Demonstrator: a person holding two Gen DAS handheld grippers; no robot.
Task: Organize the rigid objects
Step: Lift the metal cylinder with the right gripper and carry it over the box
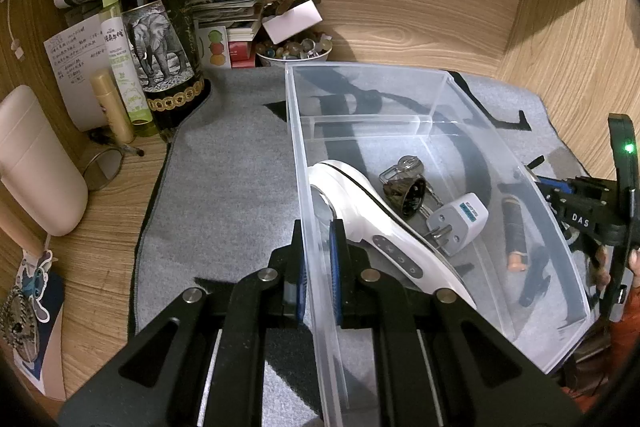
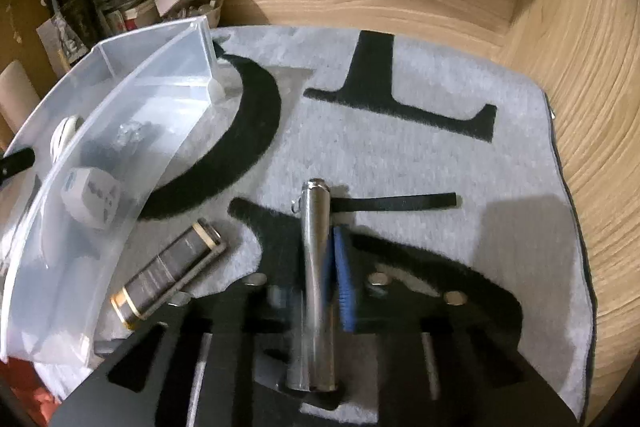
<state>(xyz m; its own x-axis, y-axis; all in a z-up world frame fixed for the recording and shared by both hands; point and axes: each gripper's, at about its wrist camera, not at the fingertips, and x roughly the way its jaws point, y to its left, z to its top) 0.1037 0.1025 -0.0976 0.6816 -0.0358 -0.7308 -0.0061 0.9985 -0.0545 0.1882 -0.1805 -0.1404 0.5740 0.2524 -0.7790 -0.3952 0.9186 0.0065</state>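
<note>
A clear plastic bin (image 1: 472,99) stands on a grey mat (image 1: 224,187). My left gripper (image 1: 318,227) is shut on the bin's left wall, one finger inside and one outside. In the bin lie a white handheld device (image 1: 360,211), a white plug adapter (image 1: 460,223) and a dark metal piece (image 1: 408,191). In the right wrist view my right gripper (image 2: 320,247) is shut on a silver metal cylinder (image 2: 316,267) with a black strap (image 2: 400,203), right of the bin (image 2: 132,67). A dark cylinder with gold bands (image 2: 172,267) lies on the mat between bin and gripper.
A wine bottle (image 1: 160,27), a spray bottle (image 1: 120,59), a beige container (image 1: 36,163), papers and a bowl of stones (image 1: 294,51) crowd the back left. Wooden walls close the back and right. The mat (image 2: 440,147) has black letter shapes.
</note>
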